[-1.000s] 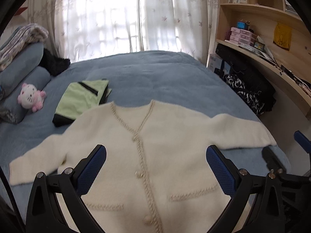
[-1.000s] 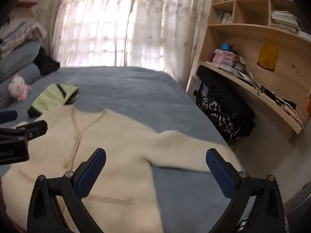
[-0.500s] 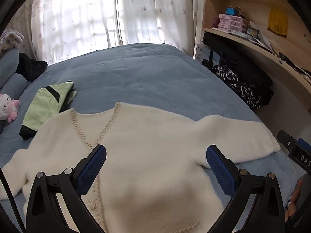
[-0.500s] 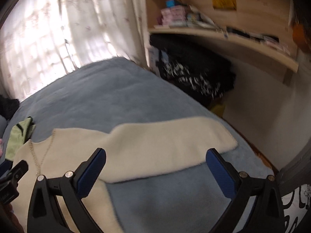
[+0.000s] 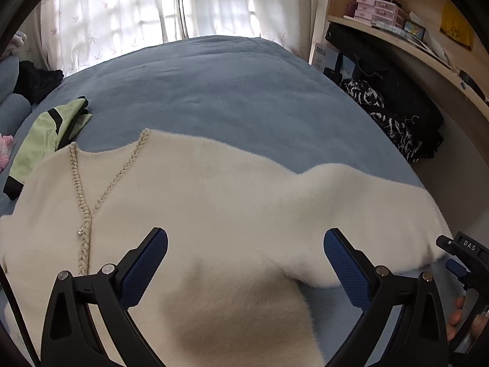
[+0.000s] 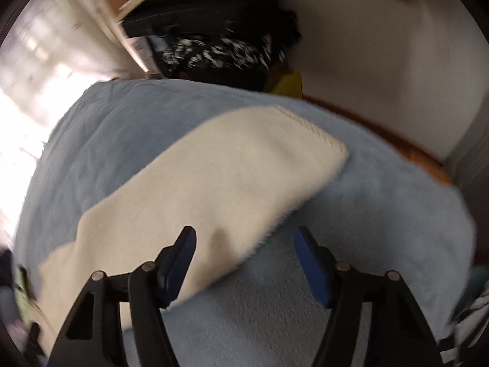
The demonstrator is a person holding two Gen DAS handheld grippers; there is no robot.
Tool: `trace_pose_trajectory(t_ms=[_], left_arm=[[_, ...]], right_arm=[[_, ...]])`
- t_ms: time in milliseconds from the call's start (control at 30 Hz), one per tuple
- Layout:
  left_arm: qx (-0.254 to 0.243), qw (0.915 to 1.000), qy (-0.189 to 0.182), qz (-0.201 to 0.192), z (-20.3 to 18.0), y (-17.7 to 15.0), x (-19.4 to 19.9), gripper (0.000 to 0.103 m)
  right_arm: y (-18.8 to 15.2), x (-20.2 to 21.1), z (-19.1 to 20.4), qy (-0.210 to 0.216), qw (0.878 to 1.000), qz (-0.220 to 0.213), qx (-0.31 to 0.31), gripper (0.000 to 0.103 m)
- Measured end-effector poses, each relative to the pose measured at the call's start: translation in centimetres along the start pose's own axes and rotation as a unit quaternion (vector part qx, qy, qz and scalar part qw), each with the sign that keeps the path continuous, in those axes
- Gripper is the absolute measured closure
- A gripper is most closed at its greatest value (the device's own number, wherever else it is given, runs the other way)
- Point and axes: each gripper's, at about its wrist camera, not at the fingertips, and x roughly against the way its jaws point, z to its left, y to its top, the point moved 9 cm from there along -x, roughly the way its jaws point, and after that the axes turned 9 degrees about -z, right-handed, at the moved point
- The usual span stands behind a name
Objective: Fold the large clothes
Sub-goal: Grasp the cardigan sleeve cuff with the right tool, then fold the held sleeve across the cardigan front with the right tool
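A cream fuzzy cardigan (image 5: 198,202) with a braided neckline lies flat on the blue bedspread (image 5: 220,91). My left gripper (image 5: 246,260) hangs open over its chest, near the underarm, with nothing between the pads. The cardigan's sleeve (image 6: 220,168) runs out toward the bed's right edge. My right gripper (image 6: 244,258) points down at the sleeve's lower edge; its jaws are closing, with the sleeve's edge in the gap and no pad pressing on it. In the left wrist view the right gripper (image 5: 458,260) and a hand show at the far right.
A folded green and black garment (image 5: 45,134) lies on the bed to the left, near a pink plush toy (image 5: 4,150). Black bags and patterned cloth (image 5: 391,113) sit on the floor under the wooden shelves (image 5: 412,39) beside the bed's right edge. Curtains (image 5: 159,9) cover the window behind.
Both grippers have dropped closer to the cardigan and shifted right. The right gripper has rolled and tipped down toward the sleeve, and its jaws stand narrower than before.
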Motion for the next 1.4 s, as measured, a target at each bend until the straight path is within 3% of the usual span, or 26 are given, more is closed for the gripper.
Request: trace_pose_trajectory(t_ms=[67, 133, 233, 267, 300, 367, 467, 567, 700, 867, 967, 1100, 1167, 1233, 1400], left_arm=[[-0.004, 1.0, 0.001, 0.006, -0.3, -0.4, -0.9, 0.002], [-0.008, 0.9999, 0.005, 0.012, -0.4, -0.8, -1.3, 0.002], [-0.009, 0.9997, 0.002, 0.022, -0.4, -1.4, -2.0, 0.002], [-0.01, 0.9996, 0.002, 0.025, -0.4, -1.6, -2.2, 0.002], [-0.011, 0.9996, 0.004, 0.025, -0.2, -1.6, -2.3, 0.002], [-0.015, 0.9995, 0.008, 0.025, 0.1, -1.6, -2.3, 0.002], [-0.014, 0.9996, 0.01, 0.021, 0.9, -1.2, -1.9, 0.002], [-0.016, 0.9997, 0.017, 0.012, 2.1, -0.6, -1.1, 0.002], [0.0, 0.9997, 0.025, -0.006, 4.8, 0.5, 0.8, 0.002], [0.048, 0.9977, 0.042, -0.024, 11.7, 1.2, 3.4, 0.002], [0.074, 0.9951, 0.063, -0.02, 16.4, 0.5, 4.2, 0.002], [0.098, 0.9934, 0.059, 0.008, 20.8, -1.2, 3.9, 0.002], [0.093, 0.9941, 0.05, 0.026, 21.7, -2.1, 3.4, 0.002], [0.083, 0.9951, 0.04, 0.036, 21.5, -2.6, 3.1, 0.002], [0.063, 0.9972, 0.003, 0.04, 19.1, -2.7, 2.7, 0.002]], right_arm=[[-0.5, -1.2, -0.7, 0.009, 0.999, 0.015, -0.039, 0.039], [-0.6, -2.4, -0.8, 0.02, 0.998, 0.018, -0.058, 0.048], [-0.4, -3.7, -0.2, 0.035, 0.997, 0.016, -0.064, 0.075], [-0.2, -4.1, -0.1, 0.039, 0.997, 0.018, -0.065, 0.088], [0.1, -4.3, 0.1, 0.041, 0.997, 0.017, -0.067, 0.094], [0.9, -3.5, 0.9, 0.047, 0.997, -0.006, -0.056, 0.095], [2.5, -0.2, 4.2, 0.07, 0.995, -0.069, 0.002, 0.096], [3.0, 4.5, 9.9, 0.13, 0.983, -0.109, 0.062, 0.096], [0.1, 11.3, 19.7, 0.218, 0.948, -0.142, 0.182, 0.095], [-8.3, 13.7, 29.2, 0.275, 0.905, -0.109, 0.305, 0.095], [-13.9, 12.5, 31.9, 0.281, 0.889, -0.07, 0.355, 0.095], [-23.0, 9.4, 33.1, 0.26, 0.863, 0.004, 0.432, 0.091], [-26.3, 8.5, 32.7, 0.239, 0.859, 0.025, 0.452, 0.085], [-27.7, 7.6, 31.5, 0.238, 0.866, 0.05, 0.437, 0.076], [-27.4, 8.4, 29.8, 0.303, 0.881, 0.096, 0.351, 0.056]])
